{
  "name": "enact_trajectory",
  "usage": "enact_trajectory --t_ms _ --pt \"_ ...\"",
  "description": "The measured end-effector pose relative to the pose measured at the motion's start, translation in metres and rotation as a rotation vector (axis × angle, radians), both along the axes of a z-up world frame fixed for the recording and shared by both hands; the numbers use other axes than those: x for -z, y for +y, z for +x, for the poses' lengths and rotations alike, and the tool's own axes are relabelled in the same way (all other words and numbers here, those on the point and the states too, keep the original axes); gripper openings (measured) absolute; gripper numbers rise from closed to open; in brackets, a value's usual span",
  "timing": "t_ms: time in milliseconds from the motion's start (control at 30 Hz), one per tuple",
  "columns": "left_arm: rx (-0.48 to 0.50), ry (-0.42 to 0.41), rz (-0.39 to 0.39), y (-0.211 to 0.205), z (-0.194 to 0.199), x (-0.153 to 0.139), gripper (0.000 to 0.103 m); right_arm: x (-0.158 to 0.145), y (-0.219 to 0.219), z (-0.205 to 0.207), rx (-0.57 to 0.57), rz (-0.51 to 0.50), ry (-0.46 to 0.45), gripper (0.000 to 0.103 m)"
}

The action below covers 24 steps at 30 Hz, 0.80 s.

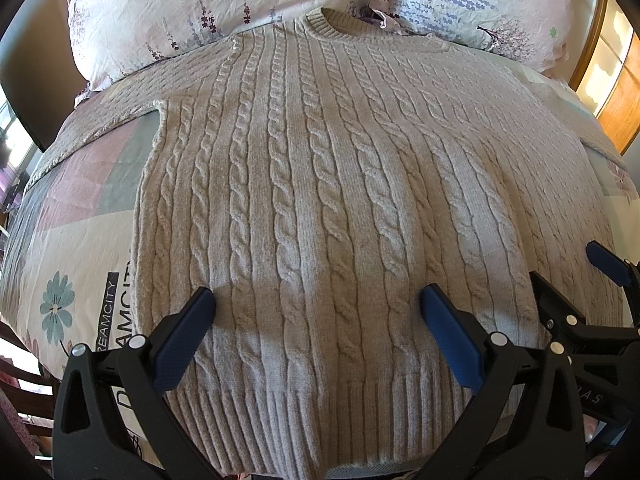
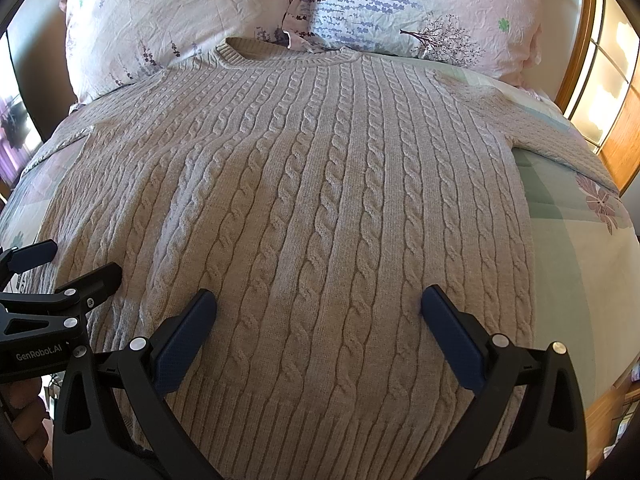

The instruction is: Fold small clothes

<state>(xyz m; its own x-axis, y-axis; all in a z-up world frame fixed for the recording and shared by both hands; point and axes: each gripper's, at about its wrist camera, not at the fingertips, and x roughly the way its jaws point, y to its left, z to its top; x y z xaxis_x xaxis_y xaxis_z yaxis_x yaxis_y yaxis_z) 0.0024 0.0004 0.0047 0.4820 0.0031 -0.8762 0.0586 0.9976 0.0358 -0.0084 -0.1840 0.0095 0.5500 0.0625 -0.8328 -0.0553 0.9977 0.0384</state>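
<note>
A beige cable-knit sweater (image 1: 320,160) lies flat, front up, on the bed, collar toward the pillows and ribbed hem nearest me; it also fills the right wrist view (image 2: 312,200). Both sleeves spread out to the sides. My left gripper (image 1: 318,300) is open and empty, hovering over the lower left part of the sweater above the hem. My right gripper (image 2: 319,300) is open and empty over the lower right part. Each gripper shows at the edge of the other's view: the right gripper (image 1: 560,268) and the left gripper (image 2: 80,260), side by side.
Two floral pillows (image 1: 200,12) (image 2: 420,12) lie at the head of the bed behind the collar. A patchwork quilt (image 1: 80,220) (image 2: 580,240) covers the bed on both sides of the sweater. A wooden door frame (image 2: 616,148) stands at the right.
</note>
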Motion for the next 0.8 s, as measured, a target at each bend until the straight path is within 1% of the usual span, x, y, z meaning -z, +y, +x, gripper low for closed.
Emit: enact_trajectory --t_ms 100,267,400,500,533,567,600,700,733,767,800 --pt "0.001 -0.008 0.0 0.0 -0.002 0.001 0.101 0.0 0.0 0.0 0.0 0.0 0.0 0.102" --pt "0.008 -0.056 -0.001 0.001 -0.009 0.001 0.101 -0.001 0.001 0.001 -0.002 -0.001 -0.008 0.102" --pt "0.013 -0.044 -0.001 0.0 -0.007 0.001 0.101 0.0 0.0 0.002 -0.011 -0.002 -0.018 0.102" --pt "0.027 -0.042 0.0 0.001 -0.007 0.0 0.101 0.0 -0.004 -0.004 -0.067 0.008 -0.06 0.102" --pt "0.04 -0.046 0.002 0.002 -0.005 -0.002 0.101 -0.002 -0.008 -0.003 -0.096 0.022 -0.063 0.102" --pt "0.04 -0.057 -0.005 0.007 -0.003 -0.004 0.101 -0.006 -0.018 0.001 -0.092 0.048 -0.06 0.102" --pt "0.031 -0.077 -0.016 0.014 0.0 -0.008 0.101 -0.013 -0.033 0.003 -0.054 0.071 -0.079 0.102" --pt "-0.049 -0.153 -0.058 0.057 0.016 -0.027 0.101 -0.043 -0.11 0.021 0.141 0.145 -0.177 0.102" --pt "-0.092 -0.178 -0.087 0.08 0.025 -0.034 0.101 -0.049 -0.14 0.028 0.22 0.17 -0.195 0.102" --pt "-0.121 -0.191 -0.117 0.097 0.031 -0.038 0.101 -0.052 -0.184 0.04 0.33 0.214 -0.208 0.102" --pt "-0.145 -0.204 -0.159 0.115 0.038 -0.041 0.101 -0.052 -0.223 0.049 0.424 0.263 -0.214 0.093"
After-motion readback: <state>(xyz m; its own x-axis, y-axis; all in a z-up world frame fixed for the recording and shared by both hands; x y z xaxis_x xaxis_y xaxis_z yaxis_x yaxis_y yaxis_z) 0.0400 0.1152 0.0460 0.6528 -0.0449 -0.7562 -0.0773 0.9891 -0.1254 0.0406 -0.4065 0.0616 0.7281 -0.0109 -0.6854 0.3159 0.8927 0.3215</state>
